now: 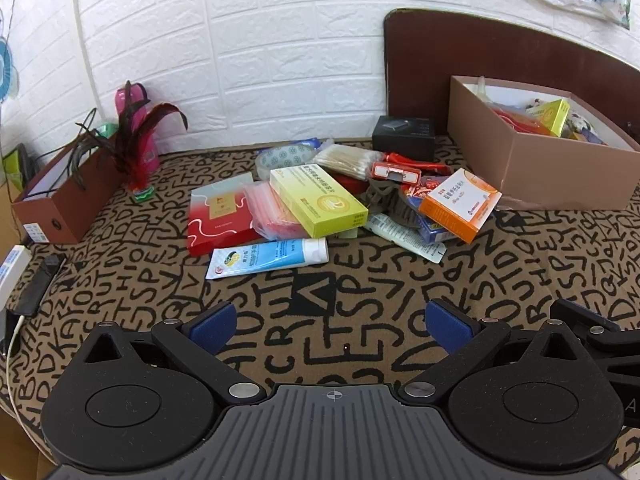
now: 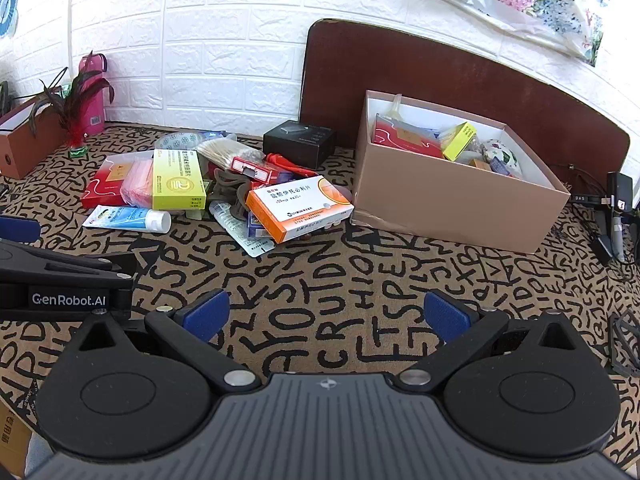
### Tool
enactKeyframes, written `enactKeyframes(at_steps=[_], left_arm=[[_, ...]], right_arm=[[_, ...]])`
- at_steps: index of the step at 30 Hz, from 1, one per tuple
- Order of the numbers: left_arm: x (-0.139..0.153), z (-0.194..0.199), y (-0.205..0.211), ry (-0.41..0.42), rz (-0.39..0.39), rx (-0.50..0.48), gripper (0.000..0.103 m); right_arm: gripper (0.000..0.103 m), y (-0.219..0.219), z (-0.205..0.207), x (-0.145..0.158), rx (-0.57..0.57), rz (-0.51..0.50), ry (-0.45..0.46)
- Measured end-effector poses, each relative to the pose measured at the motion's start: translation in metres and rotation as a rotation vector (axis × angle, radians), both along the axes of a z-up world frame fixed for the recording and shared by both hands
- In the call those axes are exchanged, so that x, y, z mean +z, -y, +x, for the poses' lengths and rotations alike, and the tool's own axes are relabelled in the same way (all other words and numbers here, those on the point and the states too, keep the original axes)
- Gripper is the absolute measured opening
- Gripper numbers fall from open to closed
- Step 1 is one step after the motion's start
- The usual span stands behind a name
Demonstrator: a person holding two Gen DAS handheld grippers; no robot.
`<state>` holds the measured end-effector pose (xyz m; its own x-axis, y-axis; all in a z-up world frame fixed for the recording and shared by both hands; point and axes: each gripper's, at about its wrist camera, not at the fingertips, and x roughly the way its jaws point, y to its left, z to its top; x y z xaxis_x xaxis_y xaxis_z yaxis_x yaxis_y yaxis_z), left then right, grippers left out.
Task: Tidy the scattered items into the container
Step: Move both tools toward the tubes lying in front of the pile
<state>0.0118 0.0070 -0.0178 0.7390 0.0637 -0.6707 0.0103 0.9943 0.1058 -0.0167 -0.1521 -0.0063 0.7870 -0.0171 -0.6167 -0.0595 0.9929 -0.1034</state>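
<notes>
On the lettered cloth: one yellow box [image 1: 318, 200], one orange box [image 2: 299, 208], one blue-white tube [image 1: 267, 258]; tan cardboard box [image 2: 452, 204] half full; left gripper [image 1: 331, 322] and right gripper [image 2: 326, 316] jaws wide apart, empty.

A broad strip of bare letter-patterned cloth [image 2: 320, 292] lies open between the right gripper [image 2: 326, 316] and the heap of scattered items [image 2: 224, 188]. At eleven o'clock the heap blocks the way, the orange-and-white box [image 2: 300, 208] nearest. At one o'clock the brown container [image 2: 452, 204] stands, its near wall a barrier, its top open. A narrow gap separates the two. At nine o'clock the left gripper [image 1: 328, 324] crowds in.
</notes>
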Motion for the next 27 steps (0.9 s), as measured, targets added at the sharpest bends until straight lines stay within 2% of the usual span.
enactKeyframes(at_steps=[17, 24, 27], left_arm=[[-0.012, 0.023, -0.013, -0.045, -0.025, 0.023, 0.103], [-0.029, 0.042, -0.024, -0.105, -0.041, 0.041, 0.103], [-0.04, 0.054, -0.035, -0.147, -0.079, 0.064, 0.103]], right_arm=[[0.103, -0.004, 0.024, -0.012, 0.005, -0.012, -0.051], [0.103, -0.006, 0.041, -0.025, 0.032, -0.005, -0.082], [0.103, -0.007, 0.052, -0.034, 0.048, 0.004, -0.107]])
